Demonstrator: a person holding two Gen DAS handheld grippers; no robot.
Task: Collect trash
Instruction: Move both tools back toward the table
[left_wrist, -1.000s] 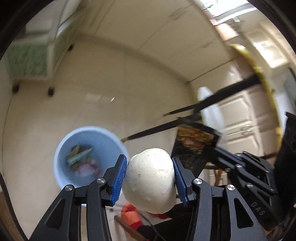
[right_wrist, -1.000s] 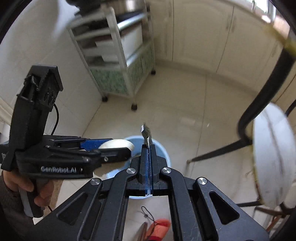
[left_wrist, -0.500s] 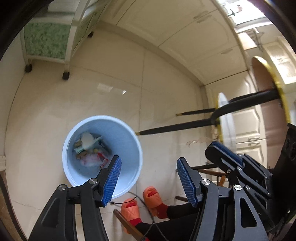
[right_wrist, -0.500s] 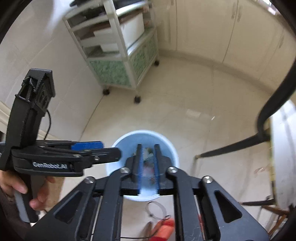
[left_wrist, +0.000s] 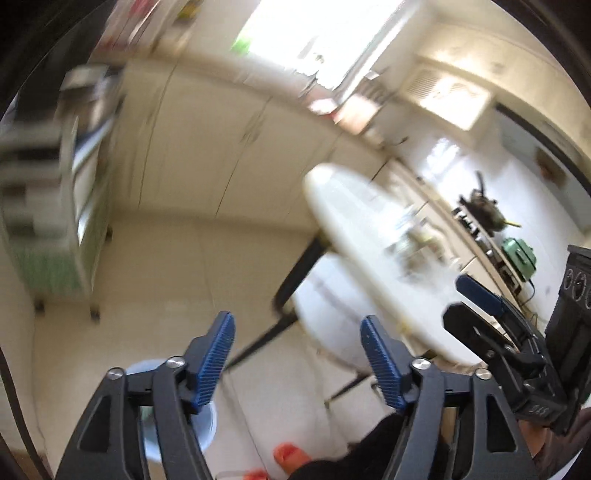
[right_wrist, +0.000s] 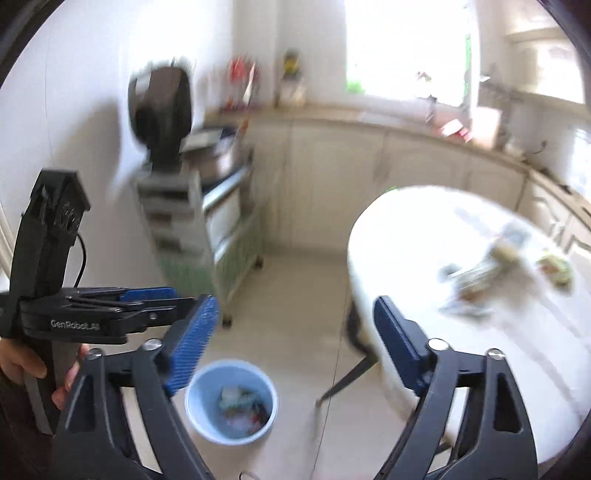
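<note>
Right wrist view, ribbed blue-padded right hand-held gripper (right_wrist: 291, 339) spread, left hand-held gripper (left_wrist: 297, 354) spread, round plastic bin (right_wrist: 207, 424).

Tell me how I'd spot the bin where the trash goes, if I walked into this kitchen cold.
Find the white oval table in the middle of the kitchen, then look down at the pale tiled floor beside its dark leg, toward the green-fronted shelf cart. There stands the pale blue round bin, open-topped, with wrappers already inside. It is the only blue, round thing on the floor.
</note>
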